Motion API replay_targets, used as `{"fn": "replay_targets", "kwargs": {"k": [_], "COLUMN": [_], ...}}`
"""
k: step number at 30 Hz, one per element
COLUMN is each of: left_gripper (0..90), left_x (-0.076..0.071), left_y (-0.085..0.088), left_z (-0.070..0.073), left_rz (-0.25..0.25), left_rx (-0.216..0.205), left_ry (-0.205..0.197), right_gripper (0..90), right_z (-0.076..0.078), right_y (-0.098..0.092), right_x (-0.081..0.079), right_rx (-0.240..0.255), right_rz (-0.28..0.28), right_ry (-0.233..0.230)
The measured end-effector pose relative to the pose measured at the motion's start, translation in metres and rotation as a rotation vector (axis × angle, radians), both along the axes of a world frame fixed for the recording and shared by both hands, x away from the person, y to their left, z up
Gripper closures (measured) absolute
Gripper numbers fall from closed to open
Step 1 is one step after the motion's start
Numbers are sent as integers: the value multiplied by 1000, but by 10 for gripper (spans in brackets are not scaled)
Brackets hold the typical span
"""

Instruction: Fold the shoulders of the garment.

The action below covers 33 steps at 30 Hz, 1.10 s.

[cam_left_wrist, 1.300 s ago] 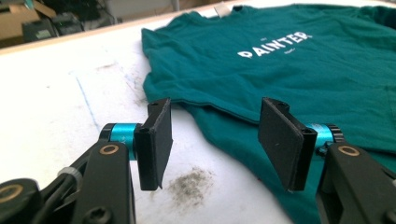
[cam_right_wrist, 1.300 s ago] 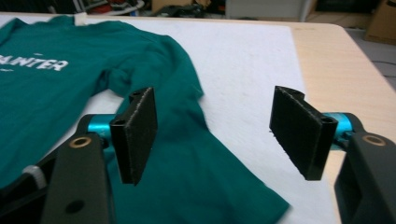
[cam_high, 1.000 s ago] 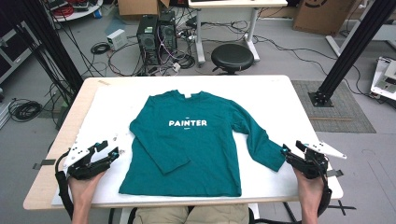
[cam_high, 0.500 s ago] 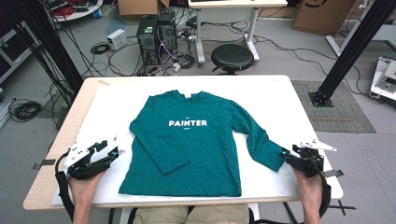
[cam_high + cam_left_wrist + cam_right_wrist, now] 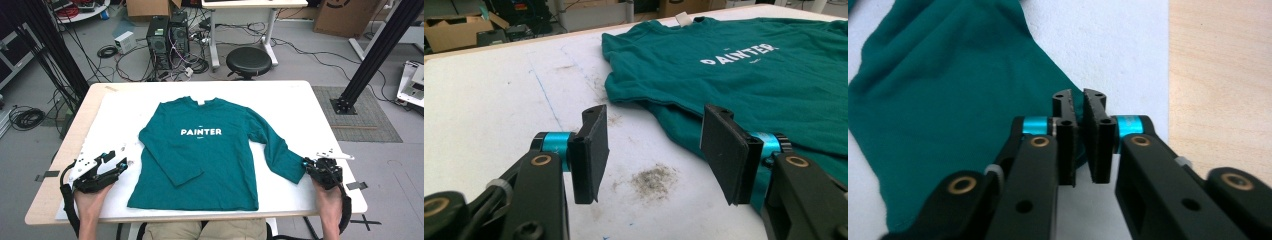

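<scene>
Right claw (image 5: 306, 164) now closed, apparently pinching sleeve cuff (image 5: 295, 172)

The teal long-sleeved shirt (image 5: 200, 160) is soft matt cloth with white print. The table (image 5: 300, 100) has a smooth white matt top, smudged grey, edged in pale wood. The gripper pads (image 5: 591, 145) look matt black plastic, with glossy blue metal collars.

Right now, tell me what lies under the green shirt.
The green shirt lies flat on a white sheet covering the wooden table. Anything under the fabric itself is covered.
</scene>
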<state>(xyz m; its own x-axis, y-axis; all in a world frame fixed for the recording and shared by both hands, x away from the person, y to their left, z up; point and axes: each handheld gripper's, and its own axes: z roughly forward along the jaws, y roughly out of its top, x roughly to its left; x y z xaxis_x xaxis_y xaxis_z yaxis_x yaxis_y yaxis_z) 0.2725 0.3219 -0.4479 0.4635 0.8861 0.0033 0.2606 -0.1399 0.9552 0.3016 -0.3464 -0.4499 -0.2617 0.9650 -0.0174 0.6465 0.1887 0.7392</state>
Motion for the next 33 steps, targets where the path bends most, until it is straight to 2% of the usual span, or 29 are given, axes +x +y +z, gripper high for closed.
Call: {"fn": "replay_targets", "kwargs": {"k": [2, 5, 8, 12, 17, 22, 26, 33], "left_gripper": [448, 448, 448, 448, 448, 448, 448, 448], "left_x": [0, 0, 0, 0, 0, -1, -1, -1], "left_y": [0, 0, -1, -1, 0, 0, 1, 1], "left_z": [0, 0, 0, 0, 0, 0, 0, 0], "left_rz": [0, 0, 1, 3, 3, 2, 2, 5], "left_rx": [0, 2, 6, 3, 6, -1, -4, -10], "left_ry": [-3, 1, 1, -2, -6, -6, -7, -13], "right_gripper": [876, 877, 877, 876, 876, 876, 876, 876], "right_z": [2, 11, 27, 50, 64, 66, 68, 70], "right_y": [0, 5, 16, 40, 81, 126, 163, 220], "right_x": [-1, -7, -12, -14, -9, 2, 6, 9], "right_rx": [23, 42, 54, 56, 56, 50, 27, -8], "right_rz": [-6, 1, 36, 110, 221, 329, 407, 513], "right_ry": [-3, -49, -102, -164, -183, -185, -191, -190]}}
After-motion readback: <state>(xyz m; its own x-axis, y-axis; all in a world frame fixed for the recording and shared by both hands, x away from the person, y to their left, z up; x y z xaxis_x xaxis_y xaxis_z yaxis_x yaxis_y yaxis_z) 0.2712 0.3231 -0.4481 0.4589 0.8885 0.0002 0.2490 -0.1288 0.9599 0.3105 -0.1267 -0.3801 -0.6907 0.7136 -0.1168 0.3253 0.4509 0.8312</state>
